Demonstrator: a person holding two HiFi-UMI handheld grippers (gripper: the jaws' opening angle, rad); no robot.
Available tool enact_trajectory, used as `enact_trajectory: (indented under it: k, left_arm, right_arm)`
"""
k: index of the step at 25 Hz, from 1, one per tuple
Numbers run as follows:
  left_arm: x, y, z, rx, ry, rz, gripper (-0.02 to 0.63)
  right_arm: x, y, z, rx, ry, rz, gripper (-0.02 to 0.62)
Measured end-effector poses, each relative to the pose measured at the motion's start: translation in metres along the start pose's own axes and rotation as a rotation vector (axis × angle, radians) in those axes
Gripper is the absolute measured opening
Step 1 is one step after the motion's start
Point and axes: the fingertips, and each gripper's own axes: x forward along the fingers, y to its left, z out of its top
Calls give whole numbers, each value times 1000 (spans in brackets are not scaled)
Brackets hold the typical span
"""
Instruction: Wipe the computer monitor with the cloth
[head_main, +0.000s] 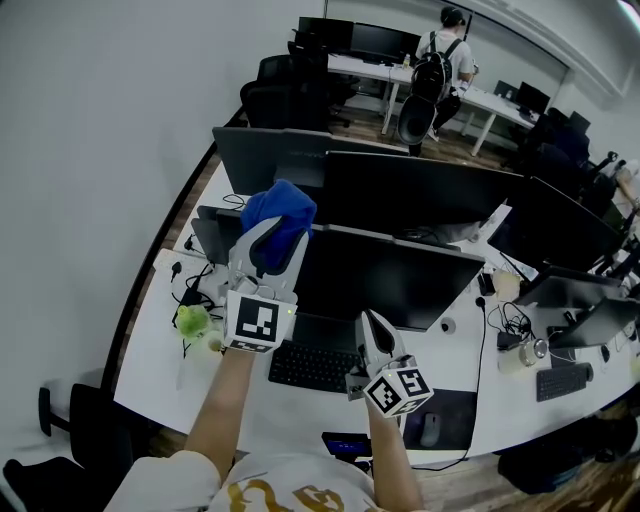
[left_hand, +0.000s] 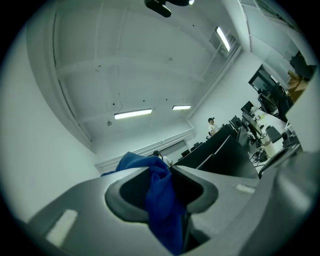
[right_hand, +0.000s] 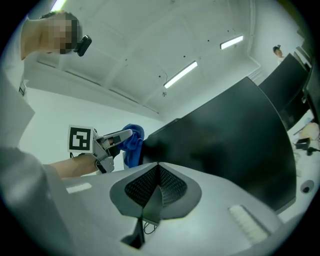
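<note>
Blue cloth (head_main: 281, 212) sits bunched in the jaws of the left gripper (head_main: 277, 243) at centre-left of the head view, raised at the upper left corner of the nearest monitor (head_main: 400, 280). Whether the cloth touches the dark screen cannot be told from here. The right gripper (head_main: 372, 332) hangs lower, at lower centre, in front of the screen's bottom edge and above the black keyboard (head_main: 312, 367). A mouse (head_main: 430, 430) lies at the lower right on the white desk (head_main: 150, 375), and a small green object (head_main: 192, 320) rests at the left near the cables. At the top of the frame, beyond further dark screens, a person (head_main: 442, 60) with a backpack sits at another desk.

The left gripper view shows the left gripper (left_hand: 167, 176) clamped on the cloth (left_hand: 161, 200), which fills the gap between the pads and spills over the top toward the upper left. Ceiling lights (left_hand: 132, 114) run across the middle, and a row of screens recedes at the right.

The right gripper view shows the right gripper (right_hand: 158, 168) with its jaws pressed together and nothing between them. The monitor (right_hand: 235, 140) fills the right half as a dark slab. At centre-left the left gripper (right_hand: 116, 138) holds the cloth (right_hand: 132, 144) just beside the screen's left edge.
</note>
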Motion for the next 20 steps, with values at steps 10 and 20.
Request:
enact_trajectory:
  k: [10,20]
  left_arm:
    - [-20,10,-23,-3,47,104,141]
    - [-37,12,-36,-158,3,72,25]
  right_arm:
    - [-1,5,-2,16,-2,21,15]
    - [0,13,-6,23,11,33,15]
